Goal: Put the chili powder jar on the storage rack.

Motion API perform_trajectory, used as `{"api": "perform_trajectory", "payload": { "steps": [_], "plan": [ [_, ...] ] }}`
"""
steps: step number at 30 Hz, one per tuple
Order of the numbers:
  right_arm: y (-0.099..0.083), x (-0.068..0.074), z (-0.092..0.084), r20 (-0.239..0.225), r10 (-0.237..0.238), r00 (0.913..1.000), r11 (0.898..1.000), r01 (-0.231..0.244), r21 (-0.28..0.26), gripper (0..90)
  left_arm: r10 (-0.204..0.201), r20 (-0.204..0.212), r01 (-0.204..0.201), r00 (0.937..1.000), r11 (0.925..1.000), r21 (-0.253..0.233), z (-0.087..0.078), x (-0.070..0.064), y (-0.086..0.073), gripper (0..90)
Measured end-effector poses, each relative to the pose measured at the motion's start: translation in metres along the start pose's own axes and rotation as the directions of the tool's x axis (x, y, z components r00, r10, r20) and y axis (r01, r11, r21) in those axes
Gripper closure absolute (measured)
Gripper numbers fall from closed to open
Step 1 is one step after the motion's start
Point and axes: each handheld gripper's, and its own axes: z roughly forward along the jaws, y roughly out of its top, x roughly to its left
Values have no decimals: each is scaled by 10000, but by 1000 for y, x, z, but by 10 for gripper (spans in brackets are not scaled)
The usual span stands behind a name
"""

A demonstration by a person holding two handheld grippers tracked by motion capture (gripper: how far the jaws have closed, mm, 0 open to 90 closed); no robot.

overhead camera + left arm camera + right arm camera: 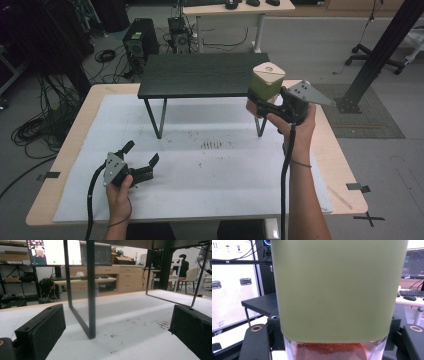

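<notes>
While right gripper (261, 106) clamps jar (266, 81), long axis upright, green lid up; left gripper (141, 156) wide.

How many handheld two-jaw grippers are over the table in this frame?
2. The left gripper sits low over the white mat, jaws open; the right gripper holds the green-lidded glass jar beside the black metal-legged shelf.

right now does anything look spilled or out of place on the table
Yes: dark reddish-brown specks lie scattered on the white mat in front of the black shelf, like spilled powder. The jar in the right gripper holds similar reddish contents and stays upright.
</notes>
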Motion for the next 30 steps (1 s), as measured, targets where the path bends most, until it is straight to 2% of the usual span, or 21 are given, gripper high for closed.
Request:
{"api": "perform_trajectory", "payload": {
  "steps": [19,30],
  "plan": [
    [24,-14,30,140,-26,9999,9999,24,114,299,5,5,-5,10000,10000,14,0,0,0,5],
    [28,-27,52,283,31,9996,9995,-40,324,299,-6,5,6,10000,10000,3,0,0,0,6]
  ]
}}
